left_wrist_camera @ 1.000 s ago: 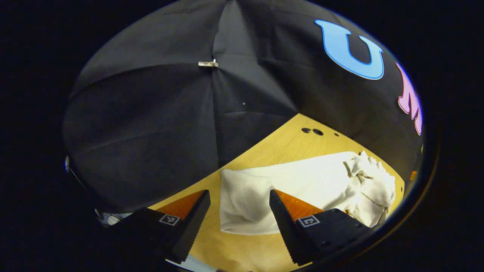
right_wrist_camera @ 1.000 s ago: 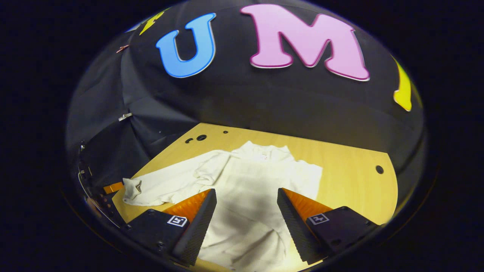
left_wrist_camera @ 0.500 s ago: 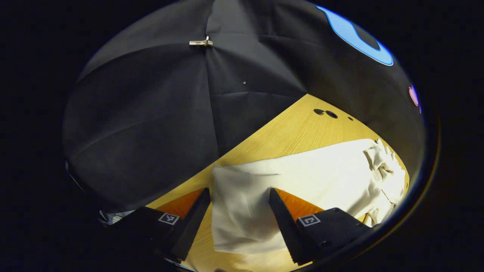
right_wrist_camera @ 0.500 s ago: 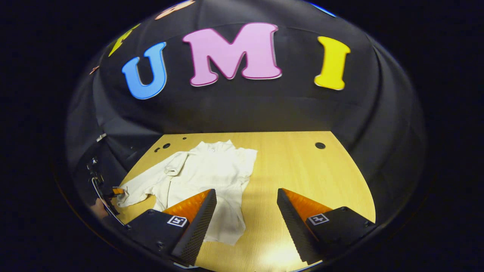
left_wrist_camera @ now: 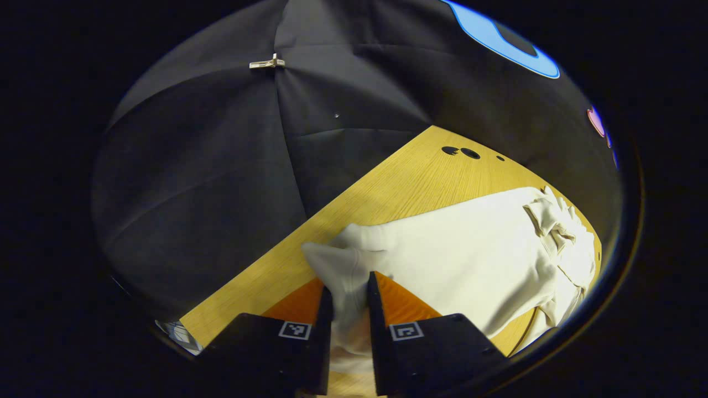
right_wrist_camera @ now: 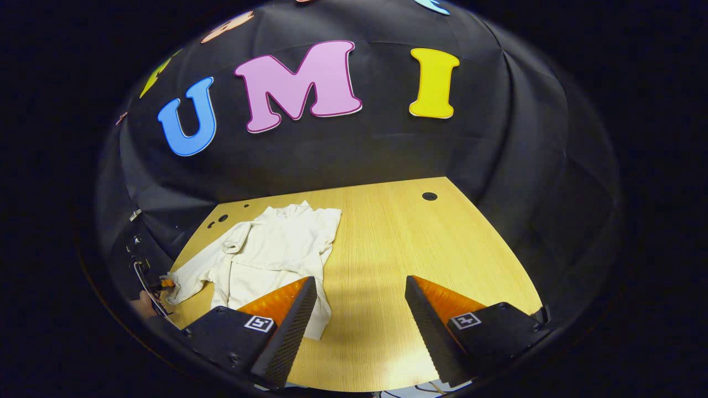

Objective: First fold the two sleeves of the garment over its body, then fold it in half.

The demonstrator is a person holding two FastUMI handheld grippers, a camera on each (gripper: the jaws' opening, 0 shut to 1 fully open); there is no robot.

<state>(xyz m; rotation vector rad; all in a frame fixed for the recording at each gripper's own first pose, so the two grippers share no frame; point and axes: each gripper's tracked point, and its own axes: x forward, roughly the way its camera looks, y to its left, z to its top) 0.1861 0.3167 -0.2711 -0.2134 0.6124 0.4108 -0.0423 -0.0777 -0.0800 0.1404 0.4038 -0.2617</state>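
A cream garment (right_wrist_camera: 276, 251) lies flat near the left edge of a wooden bench (right_wrist_camera: 398, 249), collar toward the back edge. Its 1 outstretched sleeve (left_wrist_camera: 442, 254) reaches toward the front-left corner. The left gripper (left_wrist_camera: 347, 309) is pinched narrowly on the sleeve's cuff (left_wrist_camera: 343, 271). The right gripper (right_wrist_camera: 357, 309) hangs wide and empty above bare wood beside the garment. To fold well, lift the cuff just clear, carry it across the body, and lay it flat without dragging the shirt.

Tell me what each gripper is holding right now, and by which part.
The left gripper is shut on the cuff end of the garment's outstretched sleeve. The right gripper is open, holding nothing.
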